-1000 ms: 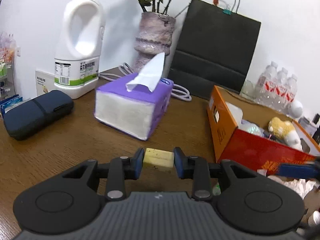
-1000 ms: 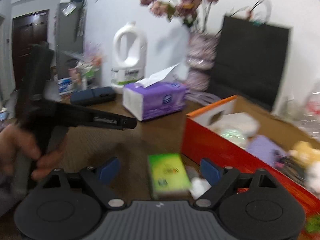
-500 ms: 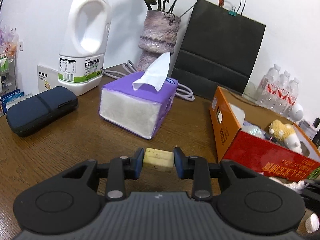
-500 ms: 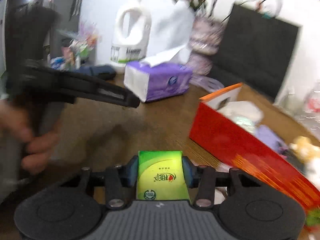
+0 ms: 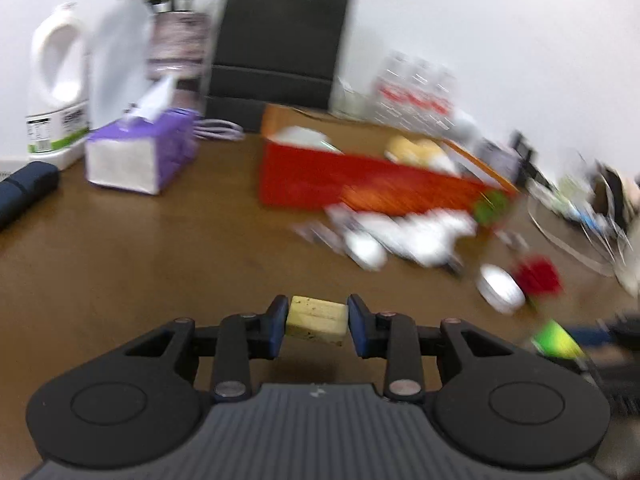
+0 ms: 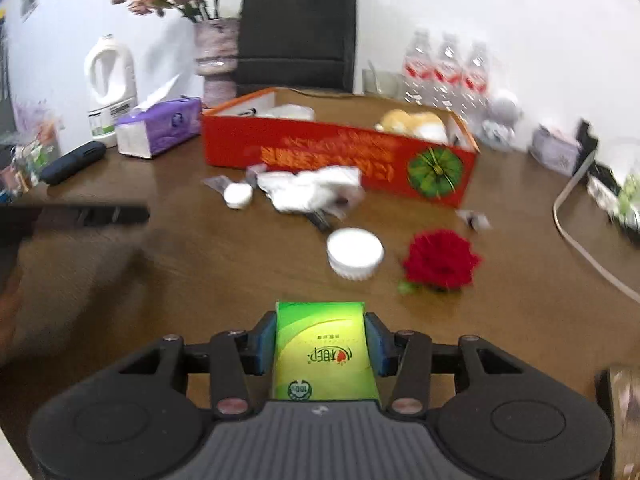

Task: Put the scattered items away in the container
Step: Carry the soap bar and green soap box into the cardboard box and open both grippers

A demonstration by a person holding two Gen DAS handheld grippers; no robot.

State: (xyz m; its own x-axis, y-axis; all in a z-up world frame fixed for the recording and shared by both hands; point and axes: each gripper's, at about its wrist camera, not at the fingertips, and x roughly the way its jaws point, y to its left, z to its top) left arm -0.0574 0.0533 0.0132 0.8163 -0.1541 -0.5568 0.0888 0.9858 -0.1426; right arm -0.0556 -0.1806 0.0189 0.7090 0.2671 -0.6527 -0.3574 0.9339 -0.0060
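there, green packet (image 6: 322, 350) between right tool (image 6: 320, 344) pads

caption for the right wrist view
Right gripper holds a green packet above the table, facing the red box.

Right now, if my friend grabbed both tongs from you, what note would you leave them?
Left tongs: shut on a yellow block.
Right tongs: shut on a green pack.
Both are held above the table, not yet over the red box.
Done: a plush toy and some white things are in the box.
Left: drop both in, then collect the red flower, white jar, small cap and crumpled white wrap.
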